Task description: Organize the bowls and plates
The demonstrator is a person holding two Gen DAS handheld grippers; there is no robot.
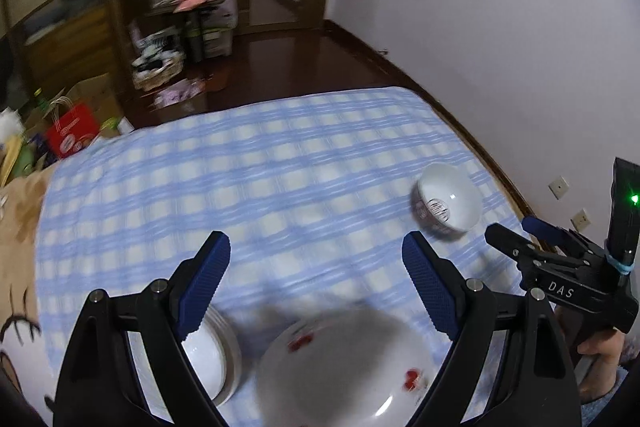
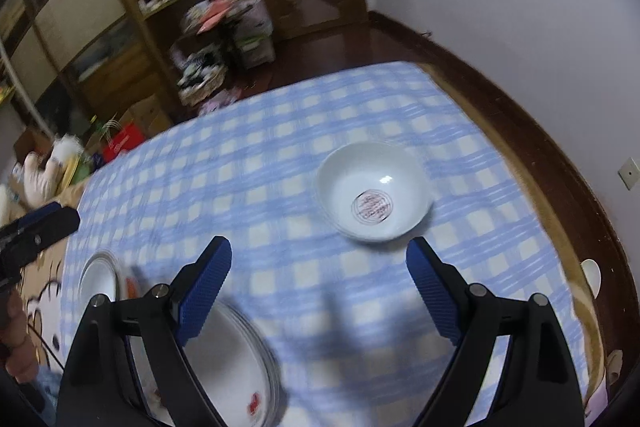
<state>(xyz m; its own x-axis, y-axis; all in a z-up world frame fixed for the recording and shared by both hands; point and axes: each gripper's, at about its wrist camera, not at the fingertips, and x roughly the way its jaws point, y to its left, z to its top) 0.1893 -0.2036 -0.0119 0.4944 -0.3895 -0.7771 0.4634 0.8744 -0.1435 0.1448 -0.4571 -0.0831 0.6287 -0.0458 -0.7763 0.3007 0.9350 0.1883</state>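
A white bowl (image 1: 448,201) with a red mark stands alone on the blue checked tablecloth (image 1: 260,179); it also shows in the right wrist view (image 2: 374,189), just ahead of my open, empty right gripper (image 2: 318,281). A stack of white plates with red flowers (image 1: 344,367) lies below my open, empty left gripper (image 1: 316,273). A stack of white bowls (image 1: 214,355) sits left of the plates. In the right wrist view the plates (image 2: 232,367) lie at lower left, the bowl stack (image 2: 98,277) beyond them. The right gripper also shows in the left view (image 1: 516,233).
The bed ends at a wooden frame (image 2: 560,211) by the white wall on the right. Cluttered shelves, boxes (image 1: 188,23) and a red bag (image 1: 72,131) stand on the dark floor beyond the far edge.
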